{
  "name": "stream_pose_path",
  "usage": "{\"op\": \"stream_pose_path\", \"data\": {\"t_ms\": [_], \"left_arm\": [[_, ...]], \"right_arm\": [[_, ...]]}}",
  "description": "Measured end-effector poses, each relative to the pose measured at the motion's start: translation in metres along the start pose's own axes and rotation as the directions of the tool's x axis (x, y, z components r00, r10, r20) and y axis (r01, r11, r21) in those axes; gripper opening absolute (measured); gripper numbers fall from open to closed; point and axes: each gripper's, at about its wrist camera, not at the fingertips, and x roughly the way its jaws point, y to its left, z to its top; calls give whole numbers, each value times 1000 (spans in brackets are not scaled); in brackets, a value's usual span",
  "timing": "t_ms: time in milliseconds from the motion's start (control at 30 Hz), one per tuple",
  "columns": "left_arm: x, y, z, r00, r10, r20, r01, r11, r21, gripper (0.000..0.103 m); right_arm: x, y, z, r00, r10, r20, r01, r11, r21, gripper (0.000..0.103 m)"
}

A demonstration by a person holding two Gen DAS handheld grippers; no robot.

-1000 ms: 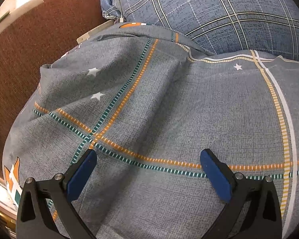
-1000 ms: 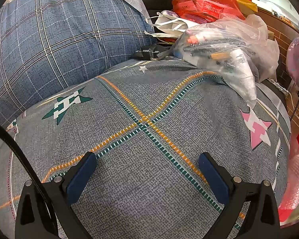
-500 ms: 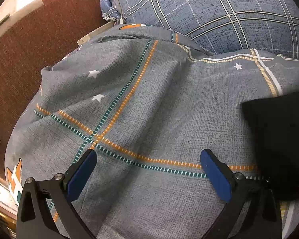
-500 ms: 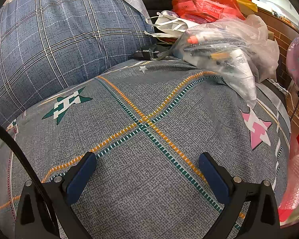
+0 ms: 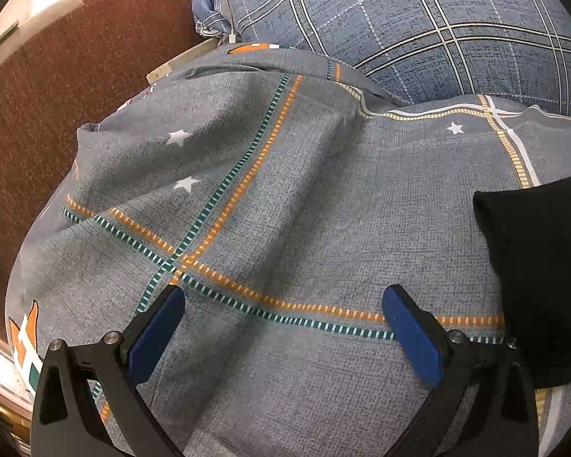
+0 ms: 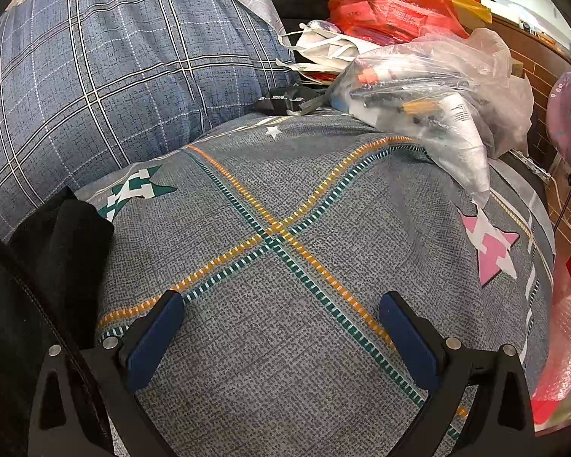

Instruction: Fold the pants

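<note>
Black pants [image 5: 540, 266] lie on the grey patterned bedspread [image 5: 285, 198] at the right edge of the left wrist view. They also show in the right wrist view [image 6: 45, 266] at the left edge. My left gripper [image 5: 281, 327] is open and empty above the bedspread, left of the pants. My right gripper [image 6: 281, 327] is open and empty above the bedspread [image 6: 285, 228], right of the pants. Only part of the pants shows in each view.
A blue plaid pillow [image 5: 418, 26] lies at the back; it also shows in the right wrist view [image 6: 106, 68]. A brown headboard [image 5: 49, 95] is at the left. A clear plastic bag [image 6: 437, 103] and red packages [image 6: 384, 11] sit at the back right.
The black pants have come into both views: from the right in the left wrist view, from the left in the right wrist view. Both grippers stay open and nearly still.
</note>
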Motion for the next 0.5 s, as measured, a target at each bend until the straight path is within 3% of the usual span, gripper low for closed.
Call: {"op": "stream_pose_path", "data": {"t_ms": [300,367,400,500], "left_arm": [[-1,-1,3,999,-9,-31,9,1000,16,103],[-8,22,0,994,-101,-43,99,994,-47,94],[-19,43,-3,990,-138,-9,136,983,-119,91],[-45,89,-11,983,-156,96,177,947,-267,91]], "right_arm": [[-1,1,0,1000,3,1,-3,1000,-1,103],[-1,1,0,1000,3,1,-3,1000,-2,103],[-1,1,0,1000,3,1,-3,1000,-2,103],[-2,1,0,1000,3,1,-3,1000,-1,103]]}}
